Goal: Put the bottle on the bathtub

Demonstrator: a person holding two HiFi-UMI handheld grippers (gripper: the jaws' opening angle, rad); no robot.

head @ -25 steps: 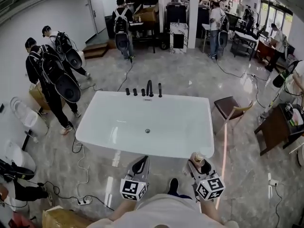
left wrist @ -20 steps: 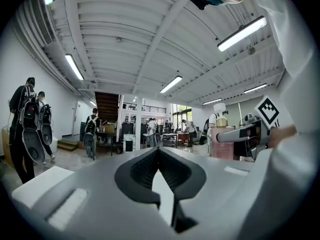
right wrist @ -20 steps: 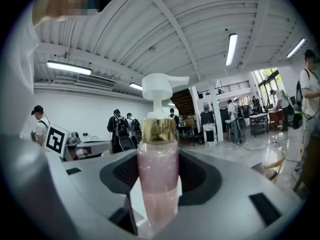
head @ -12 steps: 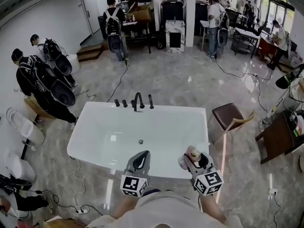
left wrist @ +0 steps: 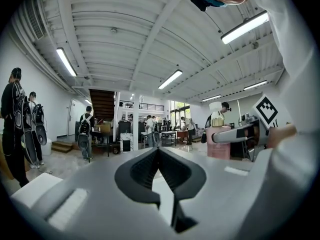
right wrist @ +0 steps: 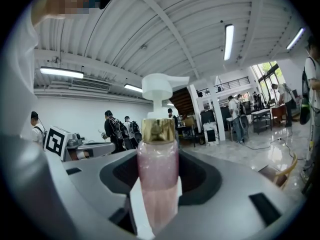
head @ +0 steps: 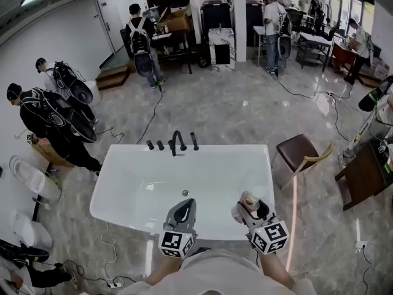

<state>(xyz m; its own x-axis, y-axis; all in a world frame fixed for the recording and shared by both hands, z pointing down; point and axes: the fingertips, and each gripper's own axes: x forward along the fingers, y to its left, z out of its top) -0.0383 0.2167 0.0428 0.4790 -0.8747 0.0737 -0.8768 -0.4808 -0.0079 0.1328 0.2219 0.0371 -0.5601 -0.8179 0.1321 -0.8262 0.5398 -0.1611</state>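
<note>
Legible text, labels, numbers, signs: none.
Item 1, left marker cube (head: 176, 243): black-and-white square code patterns on its faces, no letters or digits. Item 2, right marker cube (head: 271, 236): the same kind of pattern, likewise without characters. Item 3, bottle (right wrist: 157, 179): pink body, gold collar, white pump; no print or brand can be made out on it. Background boxes, walls and furniture: any lettering is too small to read.
</note>
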